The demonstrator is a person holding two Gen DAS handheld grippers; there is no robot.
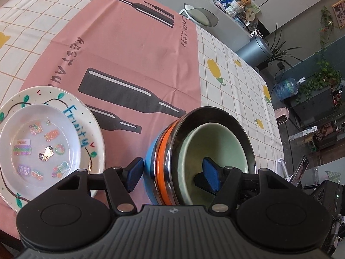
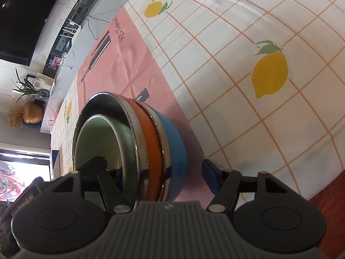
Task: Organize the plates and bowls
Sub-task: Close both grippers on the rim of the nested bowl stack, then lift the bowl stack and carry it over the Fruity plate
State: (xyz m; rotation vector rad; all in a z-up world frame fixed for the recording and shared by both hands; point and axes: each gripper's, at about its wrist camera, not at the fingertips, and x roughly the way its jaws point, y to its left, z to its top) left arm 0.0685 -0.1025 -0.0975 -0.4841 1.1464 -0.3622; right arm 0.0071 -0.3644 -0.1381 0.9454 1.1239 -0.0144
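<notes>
The bowl stack [image 1: 200,155] sits at 4 o'clock of the stacked plates [image 1: 49,142] on the counter [image 2: 258,32], straddled by left gripper [image 1: 175,173] and right gripper [image 2: 160,177], jaws apart; both should squeeze evenly before lifting.

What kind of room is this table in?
Probably a home dining or living area: a lemon-print tablecloth on the table, houseplants, a water jug, and a wall-mounted TV.
</notes>
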